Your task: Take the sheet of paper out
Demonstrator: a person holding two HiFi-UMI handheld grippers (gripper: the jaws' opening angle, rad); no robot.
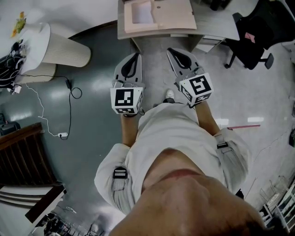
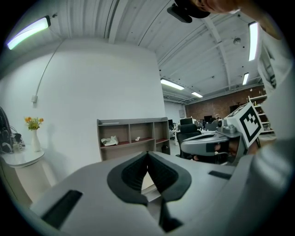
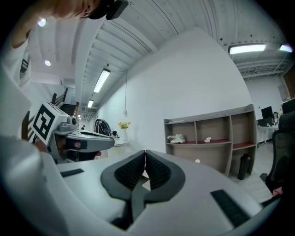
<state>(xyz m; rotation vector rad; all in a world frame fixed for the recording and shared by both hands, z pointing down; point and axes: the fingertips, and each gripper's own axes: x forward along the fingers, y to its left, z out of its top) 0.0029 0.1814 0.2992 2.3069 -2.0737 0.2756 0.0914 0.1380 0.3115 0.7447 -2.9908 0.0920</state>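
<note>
I can't read a single word, number or brand name anywhere in the room. The cube on the left gripper and the cube on the right gripper show only black-and-white square code patterns, no letters or digits.

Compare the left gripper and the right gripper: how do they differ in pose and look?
The left gripper angles toward the person's right, while the right gripper angles toward the left, so their tips converge. The left marker cube sits nearly square to the head view, while the right marker cube sits turned and shows a different pattern. Both grippers are shut with nothing between the jaws, and both point toward the wooden shelf unit.
</note>
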